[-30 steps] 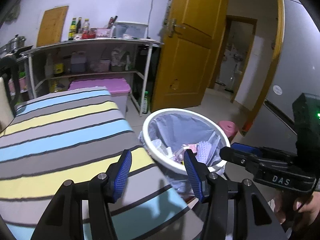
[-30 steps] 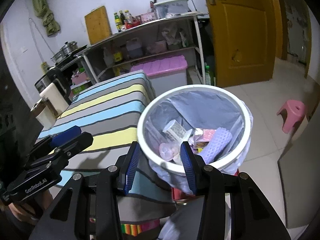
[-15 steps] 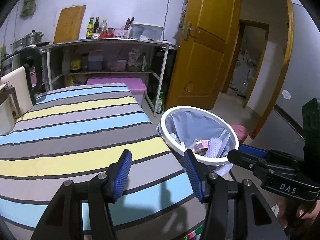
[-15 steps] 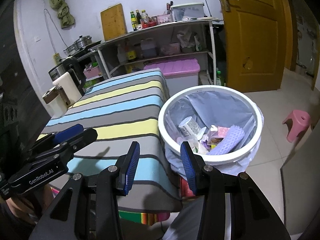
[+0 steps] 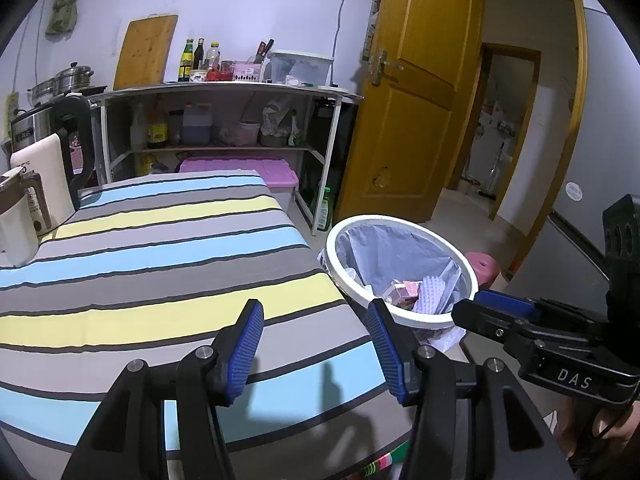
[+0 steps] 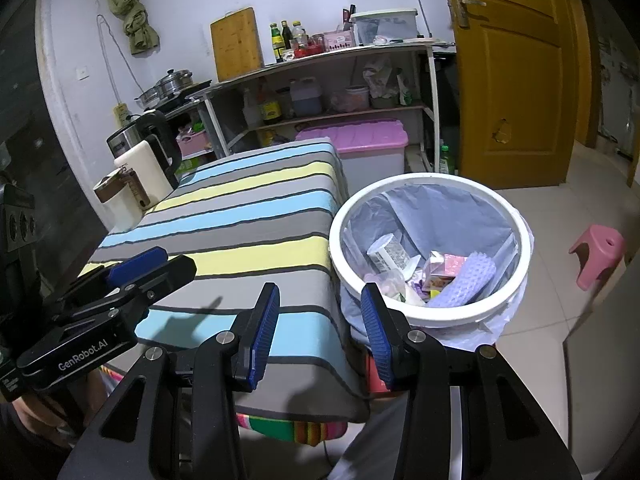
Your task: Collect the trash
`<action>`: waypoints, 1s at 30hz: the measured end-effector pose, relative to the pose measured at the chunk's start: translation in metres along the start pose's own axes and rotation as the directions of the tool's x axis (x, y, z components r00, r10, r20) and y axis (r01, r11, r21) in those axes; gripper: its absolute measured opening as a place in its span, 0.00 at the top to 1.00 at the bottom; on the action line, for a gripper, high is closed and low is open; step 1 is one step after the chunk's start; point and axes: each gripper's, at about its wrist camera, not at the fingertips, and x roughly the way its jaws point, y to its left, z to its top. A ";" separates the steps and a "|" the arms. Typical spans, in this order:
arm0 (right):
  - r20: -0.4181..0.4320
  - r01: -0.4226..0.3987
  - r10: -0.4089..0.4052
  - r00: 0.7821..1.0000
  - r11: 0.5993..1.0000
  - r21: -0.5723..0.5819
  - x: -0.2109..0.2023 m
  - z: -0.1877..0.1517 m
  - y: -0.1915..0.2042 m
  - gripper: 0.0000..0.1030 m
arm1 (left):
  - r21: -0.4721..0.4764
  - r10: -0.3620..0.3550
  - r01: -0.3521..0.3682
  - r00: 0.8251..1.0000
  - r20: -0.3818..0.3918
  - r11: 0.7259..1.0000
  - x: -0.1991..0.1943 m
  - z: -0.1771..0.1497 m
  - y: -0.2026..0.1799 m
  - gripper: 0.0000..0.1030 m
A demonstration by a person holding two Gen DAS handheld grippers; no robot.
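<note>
Left gripper [image 5: 314,342]: its blue-padded fingers [image 5: 244,350] stand wide apart with nothing between them, poised above the near edge of the striped tabletop [image 5: 160,256]. Right gripper [image 6: 318,330]: its fingers [image 6: 264,332] are parted to a moderate gap, likewise empty, above the near right corner of the same tabletop.

In the left wrist view the right gripper enters from 4 o'clock; in the right wrist view the left gripper enters from 8 o'clock. Neither one touches the cloth; only their shadows fall on it.

Trash bin [image 6: 430,312]: a round white-rimmed bin lined with a pale plastic bag, standing on the floor just beside the tabletop's right edge, at 1 o'clock from the right gripper and at 2 o'clock from the left. Inside lies the collected trash [image 6: 424,270]: a small printed carton, pink and white packets, and a lilac bumpy sheet leaning against the liner.

Farther out, at 10 o'clock in both views, a white electric kettle [image 5: 18,216] and a dark kettle stand at the tabletop's far left corner. At 12 o'clock a metal shelf [image 5: 224,120] carries bottles, a cutting board and containers, with a purple-lidded storage box [image 6: 360,148] on the floor below it. A yellow wooden door [image 5: 408,120] stands at 1 o'clock, and a pink stool [image 6: 598,250] stands on the tiled floor beyond the bin.
</note>
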 end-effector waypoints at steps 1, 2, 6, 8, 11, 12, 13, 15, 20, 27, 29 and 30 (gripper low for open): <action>0.000 0.000 0.000 1.000 1.000 0.000 0.000 0.000 0.000 0.58 | 0.001 0.000 0.000 1.000 0.000 1.000 0.000 0.000 0.000 0.48; 0.000 0.000 0.000 1.000 1.000 0.000 0.000 0.000 0.001 0.58 | 0.001 -0.001 0.001 1.000 -0.001 1.000 0.000 0.000 0.000 0.48; 0.000 0.000 0.000 1.000 1.000 0.000 0.000 0.000 0.001 0.58 | 0.002 0.000 0.000 1.000 0.002 1.000 -0.001 0.000 0.001 0.48; 0.000 0.001 -0.001 1.000 1.000 0.000 0.000 0.000 0.001 0.58 | 0.001 0.003 -0.003 1.000 0.003 1.000 -0.001 0.001 0.001 0.48; 0.000 0.001 -0.001 1.000 1.000 0.000 0.000 0.000 0.002 0.58 | -0.001 0.003 -0.003 1.000 0.001 1.000 -0.002 0.001 0.002 0.48; -0.001 0.000 0.000 1.000 1.000 0.000 0.000 0.000 0.002 0.58 | 0.000 0.005 -0.005 1.000 0.001 1.000 -0.002 0.001 0.002 0.48; -0.001 0.000 0.000 1.000 1.000 0.000 0.000 0.000 0.002 0.58 | -0.001 0.006 -0.006 1.000 0.000 1.000 -0.003 0.001 0.002 0.48; -0.001 0.001 -0.001 1.000 1.000 0.000 0.000 0.000 0.002 0.58 | -0.001 0.009 -0.009 1.000 0.000 1.000 -0.003 0.002 0.003 0.48; 0.000 0.000 0.000 1.000 1.000 0.000 0.000 0.000 0.002 0.58 | 0.000 0.016 -0.016 1.000 0.003 1.000 -0.002 0.001 0.001 0.48; 0.000 0.000 0.000 1.000 1.000 0.000 0.000 0.000 0.003 0.58 | 0.000 0.015 -0.015 1.000 0.003 1.000 -0.002 0.000 0.002 0.48; -0.001 0.000 0.000 1.000 1.000 -0.001 0.000 0.000 0.003 0.58 | 0.000 0.017 -0.017 1.000 0.004 1.000 -0.002 0.000 0.001 0.48; -0.001 0.000 0.000 1.000 1.000 -0.001 0.000 0.000 0.003 0.58 | -0.001 0.017 -0.017 1.000 0.004 1.000 -0.003 0.000 0.002 0.48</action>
